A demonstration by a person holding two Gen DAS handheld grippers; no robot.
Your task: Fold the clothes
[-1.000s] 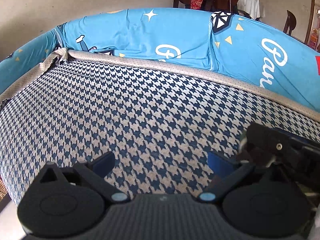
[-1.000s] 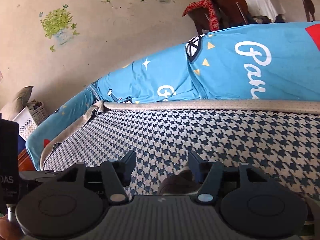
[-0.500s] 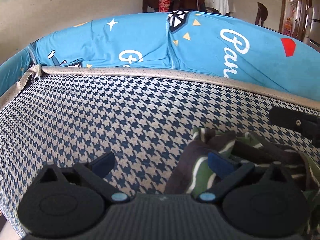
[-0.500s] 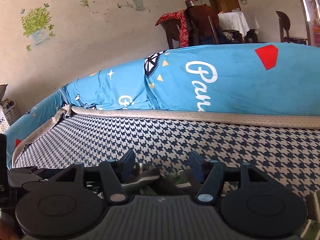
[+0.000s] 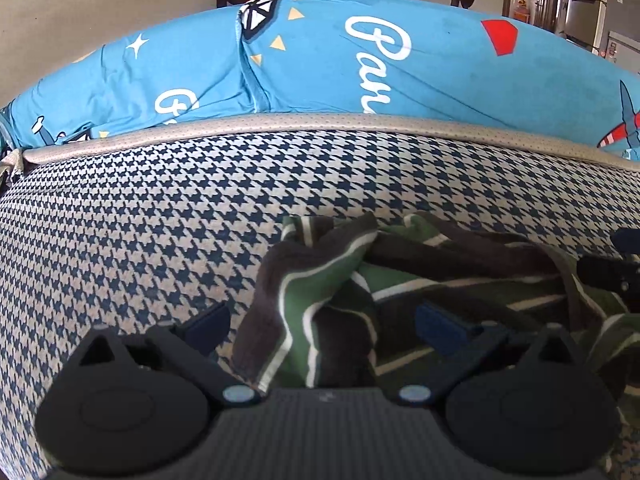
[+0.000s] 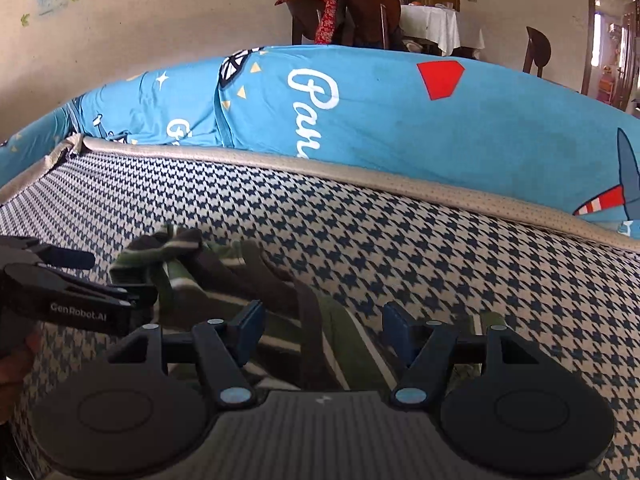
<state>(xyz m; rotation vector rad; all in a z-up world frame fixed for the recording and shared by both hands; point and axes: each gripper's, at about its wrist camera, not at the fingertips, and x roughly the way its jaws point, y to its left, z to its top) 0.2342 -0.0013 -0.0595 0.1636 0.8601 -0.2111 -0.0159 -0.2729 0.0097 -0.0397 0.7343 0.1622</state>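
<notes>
Closest to me, my left tool [image 5: 322, 324] has its fingers spread wide, with the crumpled edge of the striped garment [image 5: 320, 280] lying between and under them; nothing is clamped. My right tool [image 6: 322, 330] is spread wide too, hovering low over the same garment [image 6: 280, 308], its left finger [image 6: 250, 330] above the green and brown stripes and its right finger over the fabric's edge, where the houndstooth begins. Whether either tool touches the cloth, I cannot tell.

The garment is a rumpled heap of dark brown, green and thin white stripes, bunched rather than flat. It lies on the houndstooth sofa seat [image 5: 140, 220], toward the seat's front edge, with bare seat all the way behind it to the back. In the right wrist view the left tool [image 6: 72, 300] shows at the left side, just beside the garment's crumpled end, with part of a hand [image 6: 16, 360] behind it.

Farther off, a beige piping strip [image 6: 400, 184] runs along the seat's rear edge. Behind it rise the blue printed cushions [image 6: 400, 120] with white lettering, a red shape and small triangles. Beyond them are a wooden chair [image 6: 368, 12] draped with red cloth and a table under a white cloth [image 6: 436, 24] against the pale wall.
</notes>
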